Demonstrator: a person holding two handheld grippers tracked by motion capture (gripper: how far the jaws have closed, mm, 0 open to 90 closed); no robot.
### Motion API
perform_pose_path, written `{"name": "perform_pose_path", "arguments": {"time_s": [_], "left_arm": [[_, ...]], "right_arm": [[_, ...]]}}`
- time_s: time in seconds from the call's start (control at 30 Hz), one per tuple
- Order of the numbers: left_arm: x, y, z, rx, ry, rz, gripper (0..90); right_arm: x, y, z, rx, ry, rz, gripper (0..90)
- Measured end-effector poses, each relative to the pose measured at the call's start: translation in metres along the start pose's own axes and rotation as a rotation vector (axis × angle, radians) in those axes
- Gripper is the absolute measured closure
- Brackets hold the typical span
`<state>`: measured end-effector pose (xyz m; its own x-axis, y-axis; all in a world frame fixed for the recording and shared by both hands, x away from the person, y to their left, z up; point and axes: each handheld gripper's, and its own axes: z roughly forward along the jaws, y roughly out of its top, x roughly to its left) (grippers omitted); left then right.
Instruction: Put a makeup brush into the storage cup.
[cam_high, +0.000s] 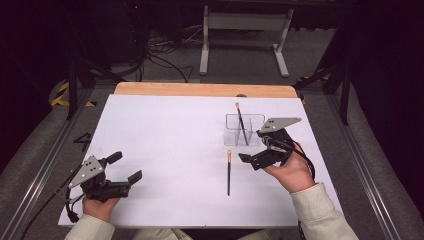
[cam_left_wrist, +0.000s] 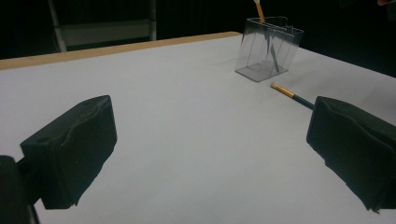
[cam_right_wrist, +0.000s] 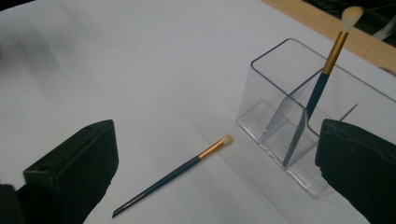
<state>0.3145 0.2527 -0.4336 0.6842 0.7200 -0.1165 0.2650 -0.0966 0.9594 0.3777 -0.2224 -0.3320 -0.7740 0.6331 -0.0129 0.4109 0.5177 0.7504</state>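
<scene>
**Hovering grippers, both empty, over white table**

Left gripper (cam_high: 126, 167): low at the near left of the table, held in the left hand (cam_high: 100, 206). Jaws spread wide, nothing between them. Its own view looks across bare white surface toward the holder and the loose brush.

Right gripper (cam_high: 254, 148): near right, held in the right hand (cam_high: 290, 172), just beside the holder on its near-right side. Jaws wide apart, gripping nothing. In its own view the loose brush lies in the gap between the jaws, on the table, untouched.

Holder (cam_right_wrist: 280, 112): clear plastic, divided into compartments, right of centre on the table (cam_high: 165, 130).

Standing brush (cam_right_wrist: 327, 65): leaning in the holder, bristles up, gold ferrule, dark handle.

Loose brush (cam_high: 229, 172): flat on the table just in front of the holder, bristle end toward it, apart from it.
</scene>
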Motion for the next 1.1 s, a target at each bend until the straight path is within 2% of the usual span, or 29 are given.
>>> {"name": "perform_pose_path", "arguments": {"time_s": [0.1,0.2,0.57,0.8,1.1], "left_arm": [[0.000,0.000,0.000,0.006,-0.001,-0.003,2.2],[0.000,0.000,0.001,0.006,0.002,-0.004,2.2],[0.000,-0.001,0.001,0.016,-0.006,-0.003,2.2],[-0.002,-0.001,0.001,0.025,0.007,0.013,2.1],[-0.001,-0.001,0.000,0.025,0.009,0.014,2.1]], "right_arm": [[-0.001,0.004,0.005,0.067,-0.003,-0.005,0.1],[-0.001,0.005,0.008,0.098,-0.002,-0.007,0.0],[0.003,0.018,0.020,0.226,0.004,-0.067,0.3],[0.005,0.023,0.027,0.286,0.009,-0.090,0.2],[0.004,0.026,0.035,0.310,0.033,-0.084,0.2]]}}
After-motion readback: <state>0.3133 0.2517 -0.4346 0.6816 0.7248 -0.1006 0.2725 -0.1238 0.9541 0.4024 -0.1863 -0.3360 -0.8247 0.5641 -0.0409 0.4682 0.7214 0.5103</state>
